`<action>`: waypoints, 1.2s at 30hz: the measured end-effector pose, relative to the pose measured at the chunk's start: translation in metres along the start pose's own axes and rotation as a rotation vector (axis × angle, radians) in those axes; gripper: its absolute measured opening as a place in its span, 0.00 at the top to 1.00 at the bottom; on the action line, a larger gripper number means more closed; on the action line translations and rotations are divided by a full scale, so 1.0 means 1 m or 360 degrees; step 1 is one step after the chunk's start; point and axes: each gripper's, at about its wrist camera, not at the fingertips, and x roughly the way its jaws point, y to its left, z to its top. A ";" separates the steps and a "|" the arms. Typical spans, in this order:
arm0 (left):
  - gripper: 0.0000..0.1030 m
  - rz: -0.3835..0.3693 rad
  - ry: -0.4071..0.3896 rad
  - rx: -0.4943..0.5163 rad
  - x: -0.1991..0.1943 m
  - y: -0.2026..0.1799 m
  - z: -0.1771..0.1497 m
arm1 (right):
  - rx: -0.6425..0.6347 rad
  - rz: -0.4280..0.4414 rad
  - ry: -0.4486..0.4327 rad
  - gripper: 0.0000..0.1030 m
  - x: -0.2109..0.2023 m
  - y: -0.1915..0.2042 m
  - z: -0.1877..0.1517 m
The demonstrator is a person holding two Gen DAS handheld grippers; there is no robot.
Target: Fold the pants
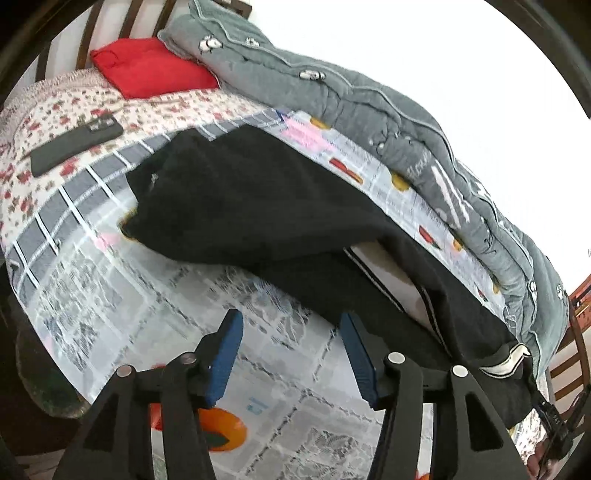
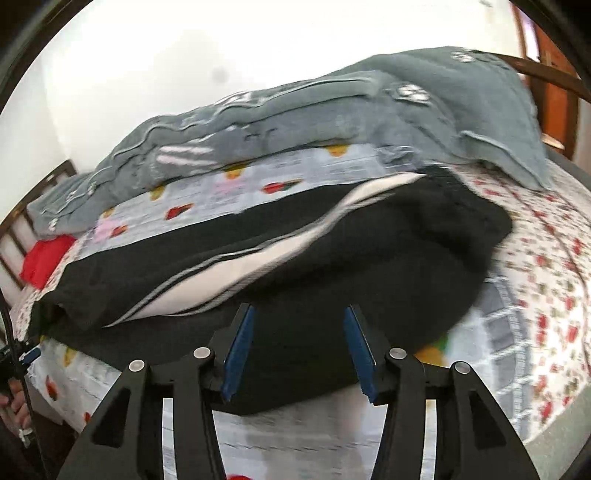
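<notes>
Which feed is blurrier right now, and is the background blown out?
Right wrist view: heavier motion smear across the black pants and grey comforter. Left wrist view: sharper, the phone readable. Both: wall overexposed white, strong fisheye bending.

Bright daylight, wall (image 1: 424, 55) blown out to white, heavy fisheye bending with dark corners, motion blur smearing bedsheet (image 2: 535, 258) print

the pants (image 1: 251, 199) are matt black cloth, soft and slightly fuzzy, with smooth white stripes. the bed sheet (image 1: 122, 295) is thin printed cotton-like cloth, matt. the quilt (image 1: 369, 110) is grey padded fabric with stitched ridges. the pillow (image 1: 147, 68) is plain red cloth. the phone (image 1: 74, 144) looks like matt black plastic. the headboard (image 1: 88, 33) is dark, glossy wood. each hand-held gripper, left (image 1: 291, 354) and right (image 2: 297, 350), is matt black plastic with ribbed blue pads and shiny metal pins.
</notes>
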 end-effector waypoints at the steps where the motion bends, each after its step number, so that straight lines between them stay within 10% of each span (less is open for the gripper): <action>1: 0.48 0.0019 -0.0006 0.0014 0.001 0.001 0.002 | -0.0035 0.0014 -0.0001 0.51 0.004 0.010 0.002; 18: 0.43 0.0316 -0.0145 0.0269 0.065 -0.023 0.046 | -0.0202 -0.0008 0.0048 0.43 0.063 0.063 0.022; 24: 0.83 0.0336 -0.0177 0.0390 0.085 -0.039 0.062 | -0.0182 -0.0019 0.0052 0.43 0.073 0.058 0.029; 36: 0.90 0.0276 -0.0220 0.0348 0.127 -0.065 0.118 | -0.0145 -0.0015 -0.0001 0.43 0.087 0.058 0.058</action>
